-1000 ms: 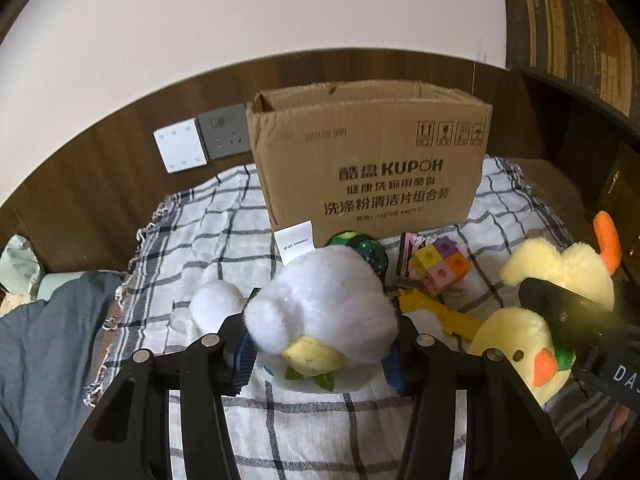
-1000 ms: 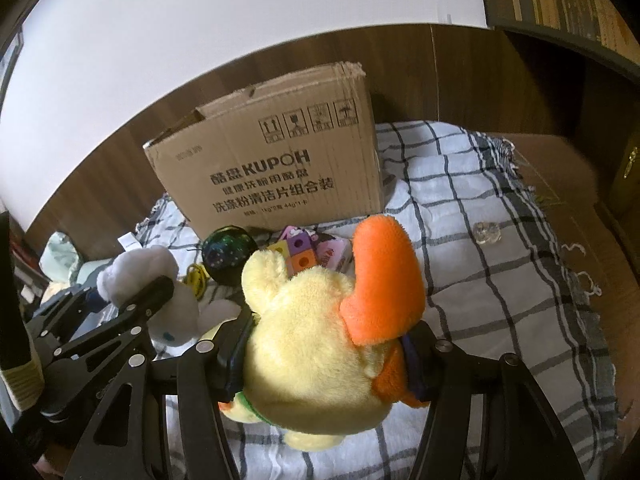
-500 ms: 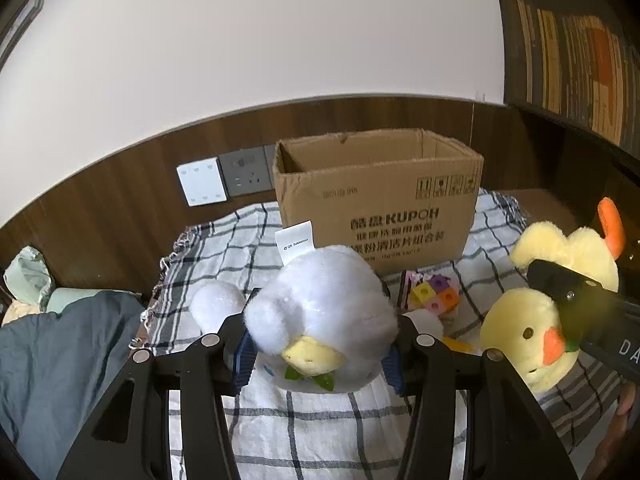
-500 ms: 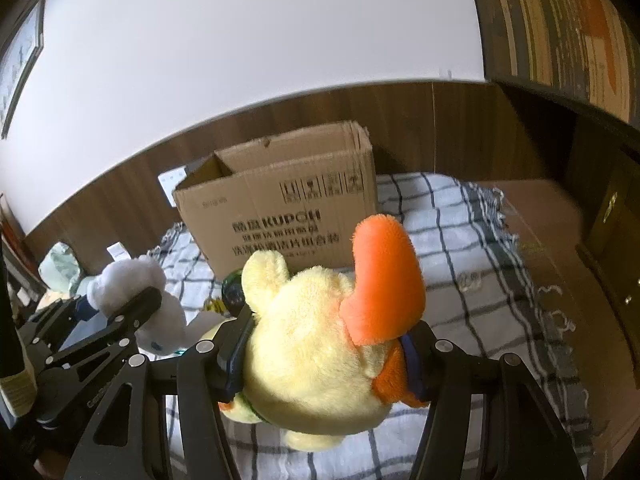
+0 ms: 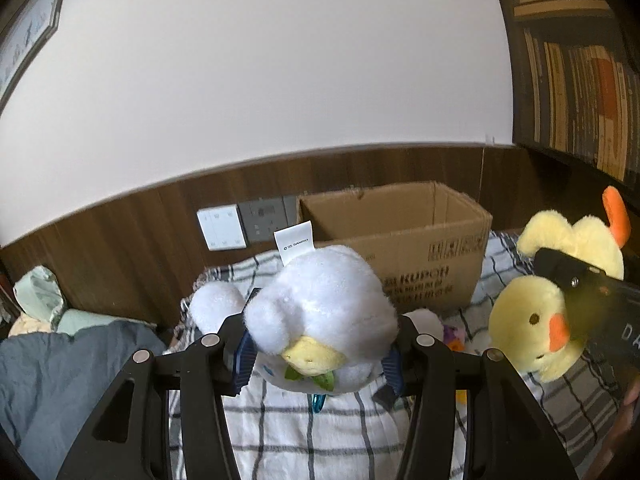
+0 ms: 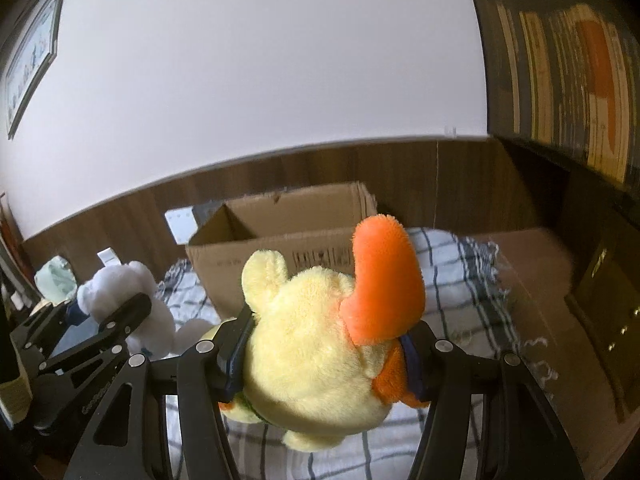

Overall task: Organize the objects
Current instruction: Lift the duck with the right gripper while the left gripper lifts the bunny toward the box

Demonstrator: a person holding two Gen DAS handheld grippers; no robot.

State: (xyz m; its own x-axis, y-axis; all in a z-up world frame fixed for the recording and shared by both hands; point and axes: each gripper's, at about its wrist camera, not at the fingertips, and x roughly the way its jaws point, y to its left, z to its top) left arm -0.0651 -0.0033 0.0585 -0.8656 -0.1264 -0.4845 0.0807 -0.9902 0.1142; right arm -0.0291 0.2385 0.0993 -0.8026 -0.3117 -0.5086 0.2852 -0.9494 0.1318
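Note:
My left gripper (image 5: 318, 354) is shut on a white plush toy (image 5: 324, 304) with a yellow snout and a white label, held above the checked cloth (image 5: 304, 436). My right gripper (image 6: 324, 354) is shut on a yellow plush duck (image 6: 316, 344) with an orange foot; the duck also shows in the left wrist view (image 5: 536, 320). The white plush also shows in the right wrist view (image 6: 132, 304), to the left. An open cardboard box (image 5: 404, 240) stands behind both toys, its inside partly visible (image 6: 288, 216).
Small coloured toys (image 5: 454, 338) lie on the cloth below the box, mostly hidden. Wall sockets (image 5: 240, 224) sit on the wood panel behind. Grey bedding (image 5: 60, 376) lies left. A bookshelf (image 5: 580, 80) stands right, with a wooden cabinet (image 6: 560, 280) below.
Both grippers have risen with their plush toys. The box now appears lower and its open top shows. The small toys on the cloth have dropped mostly out of sight.

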